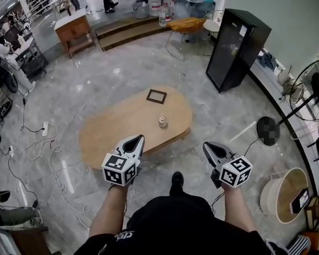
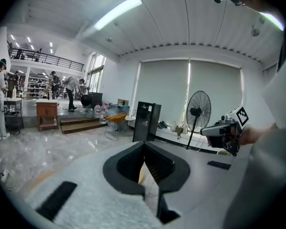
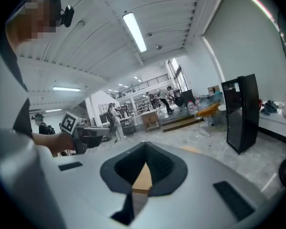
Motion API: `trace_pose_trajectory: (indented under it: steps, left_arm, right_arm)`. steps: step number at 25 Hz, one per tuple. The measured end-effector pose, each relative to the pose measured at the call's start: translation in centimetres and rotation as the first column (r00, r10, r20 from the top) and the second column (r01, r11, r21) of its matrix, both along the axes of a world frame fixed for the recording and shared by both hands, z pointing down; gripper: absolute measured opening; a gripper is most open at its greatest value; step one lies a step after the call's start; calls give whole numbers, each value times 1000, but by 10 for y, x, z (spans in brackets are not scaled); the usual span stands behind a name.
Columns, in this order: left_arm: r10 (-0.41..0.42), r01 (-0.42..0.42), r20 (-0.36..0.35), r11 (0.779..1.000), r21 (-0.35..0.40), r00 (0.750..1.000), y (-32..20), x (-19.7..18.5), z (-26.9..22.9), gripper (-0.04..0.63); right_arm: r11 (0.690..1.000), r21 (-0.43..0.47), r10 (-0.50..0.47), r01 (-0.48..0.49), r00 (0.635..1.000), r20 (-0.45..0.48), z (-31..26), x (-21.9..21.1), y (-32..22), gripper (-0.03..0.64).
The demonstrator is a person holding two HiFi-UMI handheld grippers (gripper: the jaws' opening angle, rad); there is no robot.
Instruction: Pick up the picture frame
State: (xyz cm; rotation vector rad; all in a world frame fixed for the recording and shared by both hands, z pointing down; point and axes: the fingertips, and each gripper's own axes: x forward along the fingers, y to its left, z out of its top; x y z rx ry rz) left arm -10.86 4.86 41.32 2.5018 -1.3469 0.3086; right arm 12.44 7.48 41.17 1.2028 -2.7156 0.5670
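Wooden table (image 1: pixel 109 132): one picture frame (image 1: pixel 156 95), one small object (image 1: pixel 162 122); left tool (image 1: pixel 140 138), right tool (image 1: pixel 206 145) closed, empty.

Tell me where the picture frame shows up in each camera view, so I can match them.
Head view: the picture frame lies flat near the far edge of the oval wooden table.
Left gripper view: not in it.
Right gripper view: not in it.
Shared landmark: the tall black cabinet, upper right in the head view, centre in the left gripper view, right side in the right gripper view.
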Motion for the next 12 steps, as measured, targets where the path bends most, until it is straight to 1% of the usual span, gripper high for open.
trace_pose_trajectory:
  steps: [4, 7, 10, 12]
  left_arm:
    - [-15, 15, 6, 1000, -22, 1000, -53, 22, 3, 9]
    - [-53, 54, 16, 998, -32, 998, -88, 29, 2, 9]
    - [-95, 95, 12, 995, -11, 995, -116, 35, -9, 9]
    - [-106, 106, 8, 994, 4, 994, -129, 37, -13, 9]
  right_arm:
    - [1000, -25, -18, 18, 1000, 3, 6, 22, -64, 5]
    - [999, -18, -49, 49, 999, 10, 3, 31, -106, 5]
    - [995, -10, -99, 99, 995, 5, 0, 30, -135, 6]
    - [992, -8, -127, 127, 992, -4, 0, 26, -149, 6]
